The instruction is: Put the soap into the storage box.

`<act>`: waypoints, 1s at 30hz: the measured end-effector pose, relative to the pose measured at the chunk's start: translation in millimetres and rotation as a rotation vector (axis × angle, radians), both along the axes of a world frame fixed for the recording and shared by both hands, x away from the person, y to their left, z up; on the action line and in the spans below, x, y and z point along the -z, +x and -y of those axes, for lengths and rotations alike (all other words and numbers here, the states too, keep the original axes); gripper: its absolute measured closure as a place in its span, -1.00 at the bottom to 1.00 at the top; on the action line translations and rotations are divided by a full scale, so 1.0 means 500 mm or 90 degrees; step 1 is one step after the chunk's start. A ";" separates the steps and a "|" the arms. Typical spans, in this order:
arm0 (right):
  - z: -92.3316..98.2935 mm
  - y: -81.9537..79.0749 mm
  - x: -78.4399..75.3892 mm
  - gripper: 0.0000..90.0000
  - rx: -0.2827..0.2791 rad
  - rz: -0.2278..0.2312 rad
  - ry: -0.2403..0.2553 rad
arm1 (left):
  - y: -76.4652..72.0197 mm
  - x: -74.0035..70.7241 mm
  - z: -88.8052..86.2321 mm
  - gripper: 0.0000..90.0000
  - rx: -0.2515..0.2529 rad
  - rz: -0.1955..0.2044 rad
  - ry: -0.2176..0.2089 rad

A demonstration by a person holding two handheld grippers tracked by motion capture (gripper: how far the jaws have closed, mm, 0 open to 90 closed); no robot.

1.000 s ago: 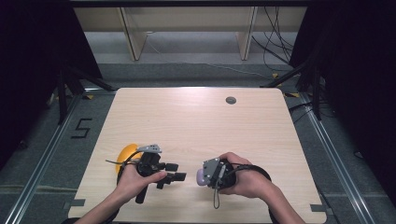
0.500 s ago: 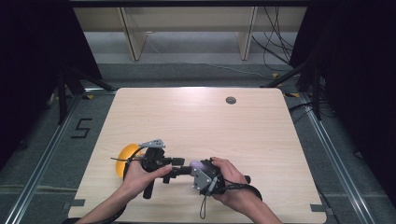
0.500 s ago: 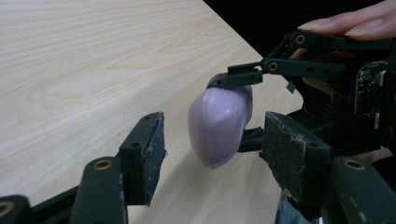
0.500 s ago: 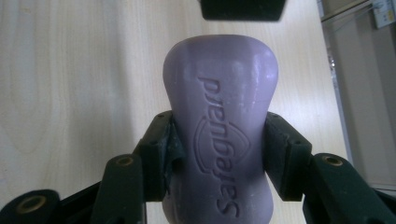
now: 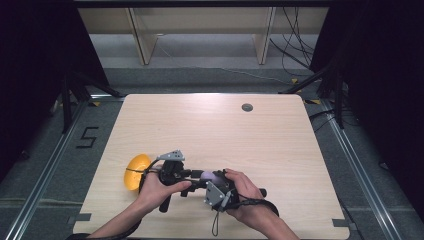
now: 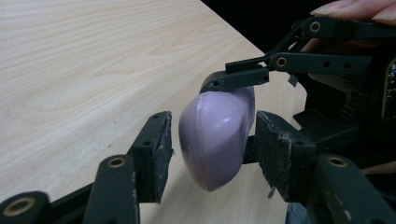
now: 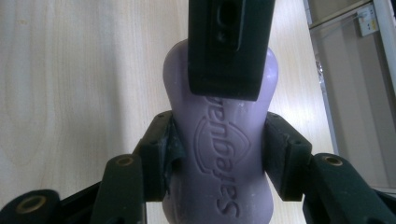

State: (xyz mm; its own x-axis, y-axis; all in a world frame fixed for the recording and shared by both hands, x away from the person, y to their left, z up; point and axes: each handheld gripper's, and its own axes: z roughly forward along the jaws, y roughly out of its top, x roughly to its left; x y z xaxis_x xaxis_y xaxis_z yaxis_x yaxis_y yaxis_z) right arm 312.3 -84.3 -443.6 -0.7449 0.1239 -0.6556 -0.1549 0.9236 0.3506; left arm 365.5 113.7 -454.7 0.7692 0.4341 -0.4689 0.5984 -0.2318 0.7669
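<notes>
Lilac and smooth, the soap bar (image 7: pixel 219 154) has a narrow waist, rounded ends and a shield mark with pressed letters on its face. In the high view it lies at the lower middle of the frame, between the two hands, above the wooden table (image 5: pixel 280 145). The right gripper (image 7: pixel 219 156) is clenched on the waist of the bar, one black pad on each side, and holds it. In the left gripper view the bar (image 6: pixel 217 137) stands in the centre of the frame with its rounded end pointing down. The left gripper (image 6: pixel 212 151) has just been closing its jaws around this end. Its right pad is just beside the soap or touching it, it is hard to tell; a narrow gap shows at the left pad. In the high view the left gripper (image 5: pixel 192 176) sits at the lower left centre, and a yellow bowl (image 5: pixel 136 170) lies on the table just to the left of the left hand (image 5: pixel 157 187).
</notes>
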 end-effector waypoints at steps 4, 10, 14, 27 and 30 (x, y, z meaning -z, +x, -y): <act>-0.001 -0.002 -0.002 0.11 -0.003 0.010 0.000 | 0.002 -0.003 0.000 0.05 -0.001 0.000 0.008; -0.005 -0.011 -0.003 0.11 0.020 0.008 0.012 | 0.004 0.002 0.002 0.08 0.018 -0.004 0.003; -0.006 -0.007 -0.004 0.11 -0.006 0.016 0.005 | 0.004 0.004 0.004 0.09 0.018 -0.011 0.002; -0.008 -0.013 -0.003 0.11 0.004 0.027 0.015 | 0.004 0.002 0.008 0.14 0.024 -0.020 0.013; -0.010 -0.003 -0.007 0.11 -0.055 0.050 -0.007 | 0.004 0.001 0.007 0.16 0.027 -0.017 0.008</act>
State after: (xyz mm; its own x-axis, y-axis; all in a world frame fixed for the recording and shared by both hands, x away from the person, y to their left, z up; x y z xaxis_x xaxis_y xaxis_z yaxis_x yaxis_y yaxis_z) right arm 311.0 -79.3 -439.9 -0.6989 0.0532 -0.7133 -0.2611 0.9094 0.3237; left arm 367.6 110.1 -455.2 0.7739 0.4081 -0.4843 0.6084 -0.2667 0.7474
